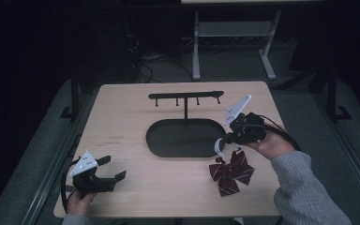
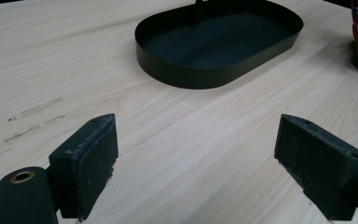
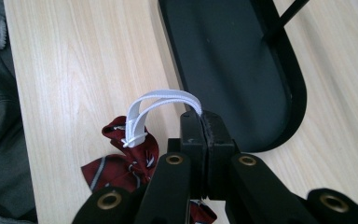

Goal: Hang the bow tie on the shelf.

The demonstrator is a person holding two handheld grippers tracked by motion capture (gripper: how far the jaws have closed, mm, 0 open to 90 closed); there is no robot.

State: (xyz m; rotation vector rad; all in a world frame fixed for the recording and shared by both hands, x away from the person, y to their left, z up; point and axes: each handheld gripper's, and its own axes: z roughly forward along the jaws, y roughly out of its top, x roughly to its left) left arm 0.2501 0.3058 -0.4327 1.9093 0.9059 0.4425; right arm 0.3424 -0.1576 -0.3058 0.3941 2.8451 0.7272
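At the table's right front, the maroon striped bow tie (image 1: 230, 171) hangs just off the wood by its white elastic strap (image 3: 161, 100), pinched in the right gripper (image 3: 200, 116). Likely next: carry the loop onto a peg of the black rack (image 1: 186, 95) above its oval tray (image 1: 152, 140). The left gripper (image 2: 196, 154) rests wide, holding nothing.

a dark red bow tie (image 1: 231, 172) with pale stripes lies at the tabletop's near right, just beside the black tray's end. its white elastic strap (image 3: 161, 105) arches up, one end pinched.
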